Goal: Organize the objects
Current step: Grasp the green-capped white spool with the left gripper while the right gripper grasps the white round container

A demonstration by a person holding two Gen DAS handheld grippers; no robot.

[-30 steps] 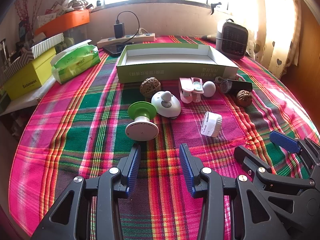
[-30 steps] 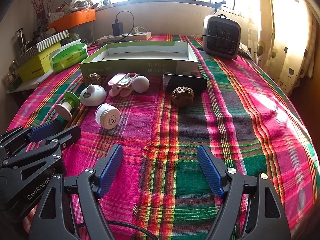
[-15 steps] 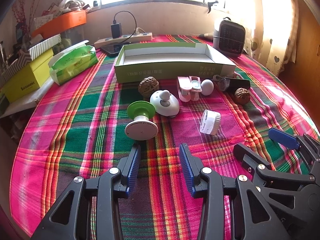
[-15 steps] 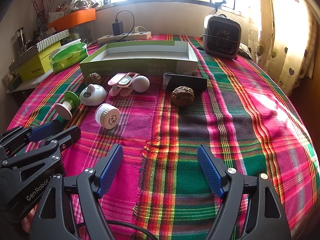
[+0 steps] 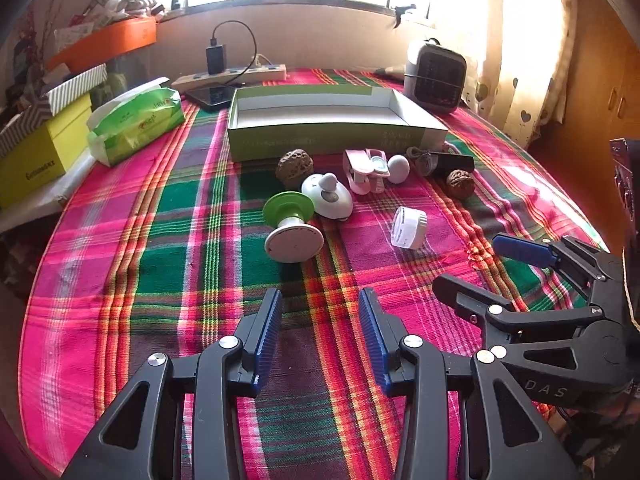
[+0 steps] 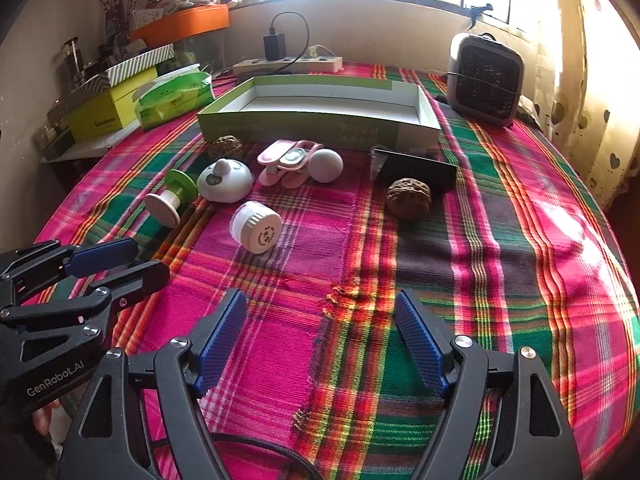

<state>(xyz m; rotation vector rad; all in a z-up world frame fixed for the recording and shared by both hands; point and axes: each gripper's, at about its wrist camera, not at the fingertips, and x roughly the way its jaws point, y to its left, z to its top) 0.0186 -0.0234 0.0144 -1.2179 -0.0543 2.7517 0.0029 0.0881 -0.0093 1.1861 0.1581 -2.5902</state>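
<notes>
Grippers hover low over a table [image 6: 520,248] with a plaid cloth, both holding nothing. The left gripper [image 5: 320,332] has its blue pads parted by a moderate gap; the right gripper [image 6: 320,336] is spread wider, jaws well apart, with only cloth between them.

From the left wrist view, a green and white spool [image 5: 292,224] lies tipped at 12 o'clock from the left gripper, near its fingertips but apart from them. Touching the spool's green disc at 1 o'clock is a white dome-shaped gadget [image 5: 328,196], and a walnut [image 5: 294,166] sits just behind that. A small white jar [image 5: 409,227] lies on its side at 1 o'clock, apart from the others.

From the right wrist view, the same jar [image 6: 256,227] lies at 11 o'clock from the right gripper, its printed cap facing the camera. A second walnut [image 6: 409,199] rests at 1 o'clock, just in front of a black phone stand [image 6: 416,168]. A pink clip [image 6: 288,162] and a grey egg [image 6: 326,166] lie touching each other at 12 o'clock.

Behind them all stands an open green box [image 6: 304,128], nothing visible inside it. A small heater [image 6: 486,78] sits at 2 o'clock beyond the box, a pack of tissues [image 6: 174,98] at 10 o'clock, and a power strip [image 6: 288,65] by the far wall.
</notes>
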